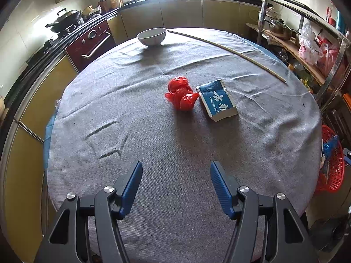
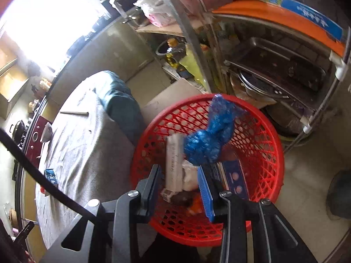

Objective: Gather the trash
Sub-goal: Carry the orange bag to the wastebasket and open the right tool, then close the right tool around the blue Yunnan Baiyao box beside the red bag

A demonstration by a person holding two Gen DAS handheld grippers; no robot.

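A crumpled red plastic wrapper [image 1: 181, 95] and a blue carton [image 1: 217, 100] lie side by side near the middle of the grey-clothed round table [image 1: 136, 114]. My left gripper [image 1: 175, 175] is open and empty, low over the table's near side, well short of both. My right gripper [image 2: 181, 175] is open above the red mesh basket [image 2: 263, 144] beside the table. A blurred crumpled blue plastic bag [image 2: 208, 135] is just past its fingertips over the basket, not between the jaws. Boxes and wrappers lie inside the basket. The blue carton also shows in the right wrist view [image 2: 51, 176].
A white bowl [image 1: 151, 36] and a long thin stick [image 1: 228, 51] sit at the table's far edge. A metal shelf rack [image 2: 274, 65] with pots and bags stands right behind the basket. Kitchen counters and a stove [image 1: 65, 24] curve around the left and back.
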